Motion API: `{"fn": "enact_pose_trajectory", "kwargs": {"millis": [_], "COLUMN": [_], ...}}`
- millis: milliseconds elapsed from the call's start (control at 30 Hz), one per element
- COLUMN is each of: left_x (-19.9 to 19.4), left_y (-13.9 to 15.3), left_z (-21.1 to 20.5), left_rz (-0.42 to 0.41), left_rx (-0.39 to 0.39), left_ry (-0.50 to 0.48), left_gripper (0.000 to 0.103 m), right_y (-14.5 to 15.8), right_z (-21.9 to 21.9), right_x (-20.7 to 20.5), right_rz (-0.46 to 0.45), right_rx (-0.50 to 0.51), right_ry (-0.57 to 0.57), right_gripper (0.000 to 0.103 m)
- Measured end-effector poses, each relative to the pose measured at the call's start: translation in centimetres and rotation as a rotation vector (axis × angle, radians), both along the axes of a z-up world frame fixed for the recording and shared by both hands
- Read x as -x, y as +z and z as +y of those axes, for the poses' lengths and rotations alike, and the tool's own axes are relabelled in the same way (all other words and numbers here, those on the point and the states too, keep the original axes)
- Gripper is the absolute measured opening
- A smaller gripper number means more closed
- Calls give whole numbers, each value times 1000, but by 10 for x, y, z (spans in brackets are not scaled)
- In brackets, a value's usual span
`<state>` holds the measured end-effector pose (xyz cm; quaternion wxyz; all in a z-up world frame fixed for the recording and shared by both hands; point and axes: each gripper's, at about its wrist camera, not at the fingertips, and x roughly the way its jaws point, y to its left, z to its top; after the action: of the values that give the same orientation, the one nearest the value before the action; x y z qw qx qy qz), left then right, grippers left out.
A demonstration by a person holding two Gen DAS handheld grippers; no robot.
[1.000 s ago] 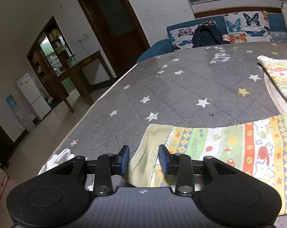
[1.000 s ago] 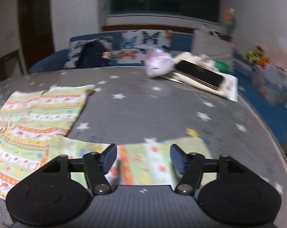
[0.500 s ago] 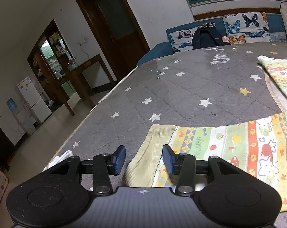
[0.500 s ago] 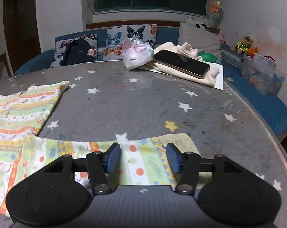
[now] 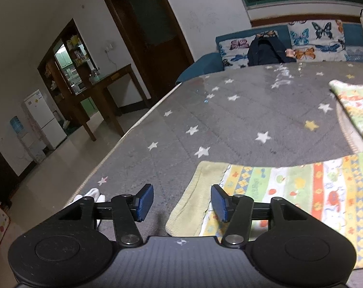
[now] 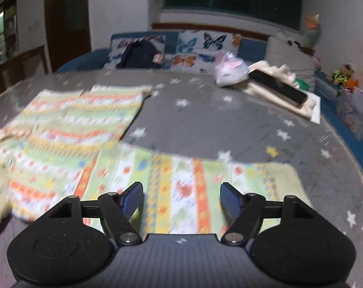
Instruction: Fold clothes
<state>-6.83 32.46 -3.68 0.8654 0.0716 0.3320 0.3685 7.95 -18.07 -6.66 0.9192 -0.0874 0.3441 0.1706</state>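
Both tools (image 5: 182, 202) (image 6: 181, 200) wider, off garment (image 6: 181, 187).

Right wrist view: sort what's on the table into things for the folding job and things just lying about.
For the job:
- patterned garment, spread flat on the table
- right tongs, open over it

Lying about:
- phone on cream cloth
- white plastic bag
- dark backpack on the sofa

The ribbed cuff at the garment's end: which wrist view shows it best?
Left wrist view: the ribbed cuff is sharp, lying just ahead of the open left gripper. The right wrist view shows the opposite end's cuff, but motion-blurred.
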Motion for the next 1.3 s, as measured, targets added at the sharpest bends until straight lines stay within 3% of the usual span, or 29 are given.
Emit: {"fn": "enact_pose_trajectory", "kwargs": {"millis": [200,400,500,700,1000,1300], "left_x": [-1,-18,-32,-62,-73,-69], "left_y": [20,33,36,23,-5,6], "left_z": [-34,-95,-126,-179,-209,-210], "left_rz": [-49,-84,-92,-52,39,0], "left_rx": [51,166,233,271,290,322], "left_ry": [-109,-308,-405,-543,-631,-653], "left_gripper": [56,56,49,40,38,40], "right_y": [3,2,1,0,-1,5], "right_z": [8,15,18,23,20,25], "right_x": [14,20,24,29,31,33], "right_rz": [-12,-8,-6,-5,-6,-21], "right_rx": [16,-3,-12,-24,-28,-63], "right_ry": [19,38,47,57,53,60], "right_gripper": [76,79,79,79,80,81]}}
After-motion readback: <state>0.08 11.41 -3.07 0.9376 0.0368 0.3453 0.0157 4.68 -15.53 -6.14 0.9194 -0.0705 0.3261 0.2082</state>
